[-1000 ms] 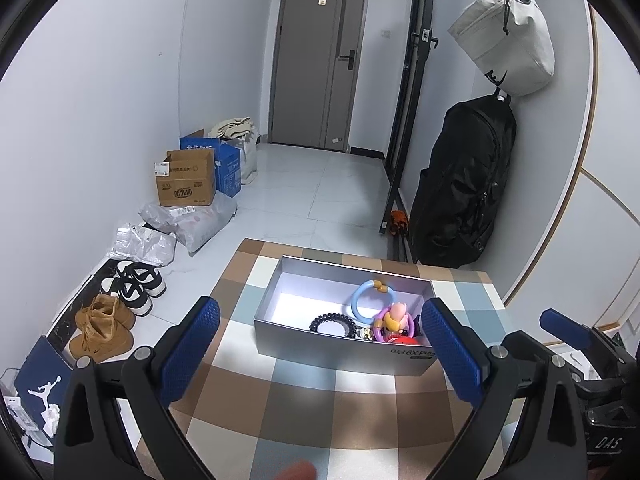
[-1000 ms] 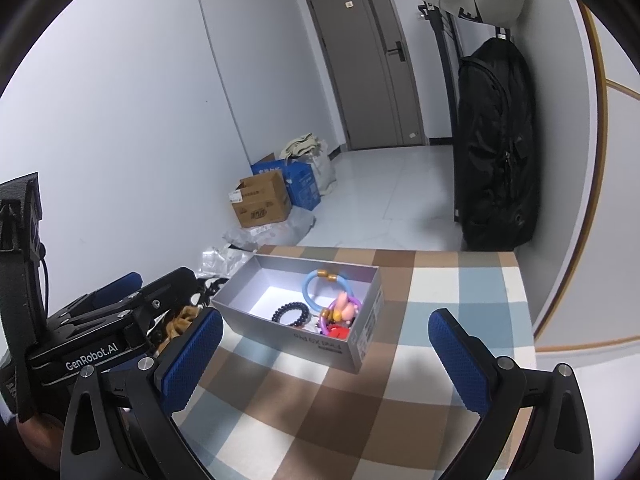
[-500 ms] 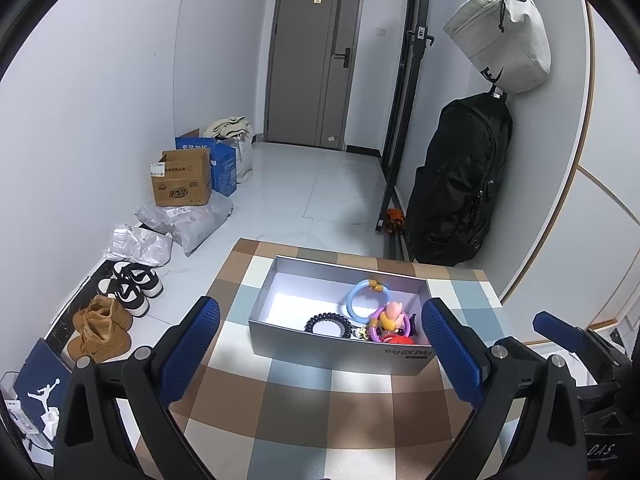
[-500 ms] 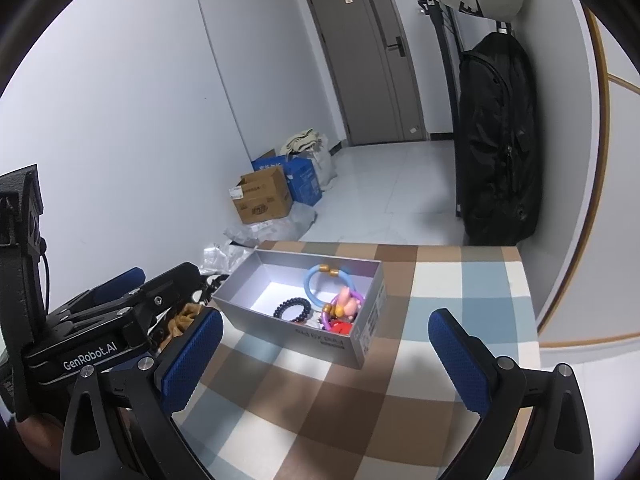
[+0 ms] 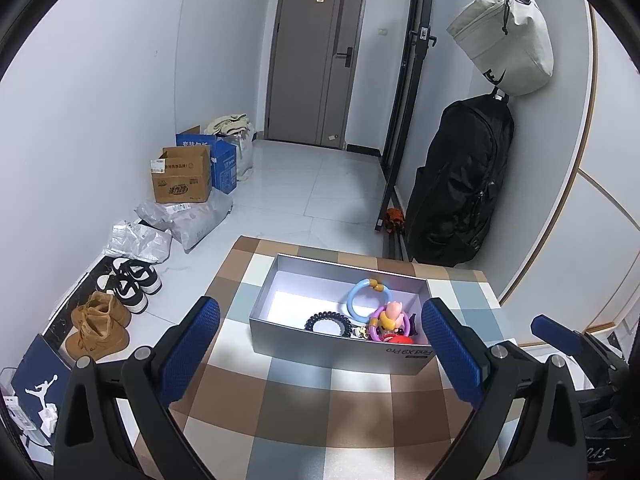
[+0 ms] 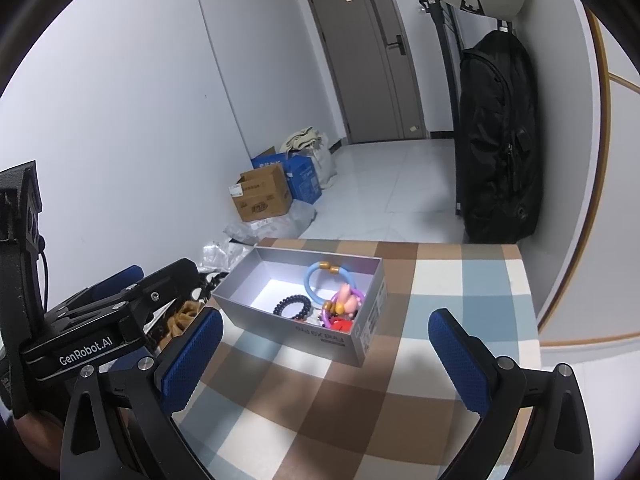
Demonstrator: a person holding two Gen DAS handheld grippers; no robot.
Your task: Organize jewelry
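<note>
Both wide-open, empty grippers, left gripper (image 5: 320,344) and right gripper (image 6: 326,344), have backed slightly from the grey cardboard box (image 5: 340,346) holding bracelets.

Black backpack (image 5: 460,184), cardboard box (image 5: 182,176), shoes (image 5: 130,282)

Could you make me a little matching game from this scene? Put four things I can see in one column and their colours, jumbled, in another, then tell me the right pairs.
Things:
1. backpack leaning at the wall
2. bag hanging above it
3. ring with gold beads in the box
4. boots on the floor

Colours:
A. tan
B. light blue
C. black
D. off-white

Right pairs: 1-C, 2-D, 3-B, 4-A
</note>
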